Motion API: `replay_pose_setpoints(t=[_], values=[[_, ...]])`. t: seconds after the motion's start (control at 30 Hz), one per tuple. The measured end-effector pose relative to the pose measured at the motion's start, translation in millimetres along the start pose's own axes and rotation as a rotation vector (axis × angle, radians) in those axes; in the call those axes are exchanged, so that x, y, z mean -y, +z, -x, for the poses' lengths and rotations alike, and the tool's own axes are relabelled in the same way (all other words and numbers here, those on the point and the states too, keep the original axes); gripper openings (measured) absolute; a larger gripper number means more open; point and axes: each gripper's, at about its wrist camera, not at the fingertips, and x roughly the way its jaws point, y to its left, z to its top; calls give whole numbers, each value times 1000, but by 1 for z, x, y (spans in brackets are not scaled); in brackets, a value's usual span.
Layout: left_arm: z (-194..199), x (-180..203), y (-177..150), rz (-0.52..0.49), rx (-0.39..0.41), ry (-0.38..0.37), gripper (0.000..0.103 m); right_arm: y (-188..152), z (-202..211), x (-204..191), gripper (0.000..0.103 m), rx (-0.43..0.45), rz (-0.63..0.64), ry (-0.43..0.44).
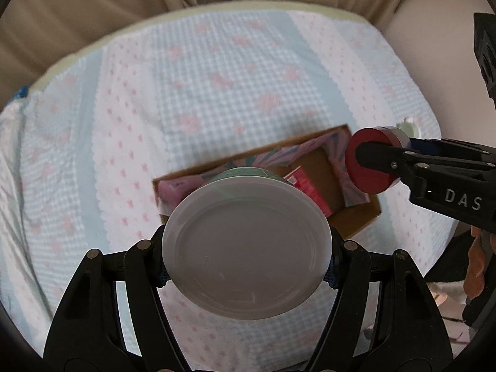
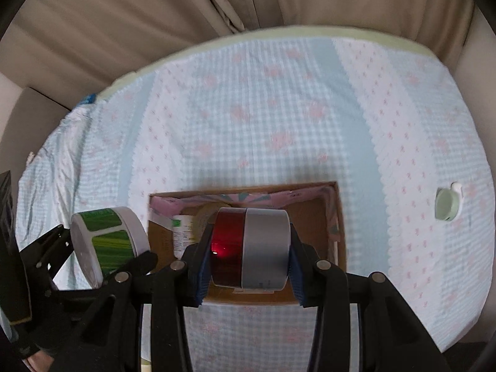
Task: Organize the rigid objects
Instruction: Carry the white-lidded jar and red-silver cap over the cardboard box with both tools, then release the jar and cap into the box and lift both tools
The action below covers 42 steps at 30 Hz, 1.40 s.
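My left gripper (image 1: pixel 248 254) is shut on a round tub with a white lid and green label (image 1: pixel 248 248), held above the near edge of an open cardboard box (image 1: pixel 356 226). The tub also shows in the right wrist view (image 2: pixel 105 241). My right gripper (image 2: pixel 248 248) is shut on a red and silver cylinder (image 2: pixel 251 245), held over the box (image 2: pixel 339 217). The cylinder shows in the left wrist view (image 1: pixel 372 161) at the box's right end. The box holds a pink and red packet (image 1: pixel 307 186) and a white bottle (image 2: pixel 183 235).
The box sits on a bed with a light blue and white patterned cover (image 1: pixel 155 93). A small pale green and white cup-like object (image 2: pixel 446 204) lies on the cover to the right of the box. Beige curtains (image 2: pixel 155 15) hang behind the bed.
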Motion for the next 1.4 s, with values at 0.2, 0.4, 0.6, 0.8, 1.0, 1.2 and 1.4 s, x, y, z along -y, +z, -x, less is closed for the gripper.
replay_pose_setpoints(t=[0.2, 0.4, 0.6, 0.8, 1.0, 1.2, 1.4], values=[[-59, -3, 7, -15, -98, -29, 68, 7, -56, 16, 38, -83, -30, -54], [-107, 10, 21, -56, -173, -42, 68, 8, -97, 37, 38, -144, -79, -72], [-131, 26, 28, -113, -202, -29, 68, 11, -112, 53, 38, -169, -113, -82], [-138, 31, 33, -98, -202, -22, 68, 13, -118, 59, 39, -184, -127, -67], [-123, 36, 32, -154, -154, -2, 103, 12, -119, 68, 103, -172, -192, 1], [-122, 29, 21, -99, -184, -4, 103, 2, -111, 64, 103, -158, -166, 4], [-105, 30, 9, -74, -170, 1, 103, -8, -93, 64, 103, -124, -153, 12]])
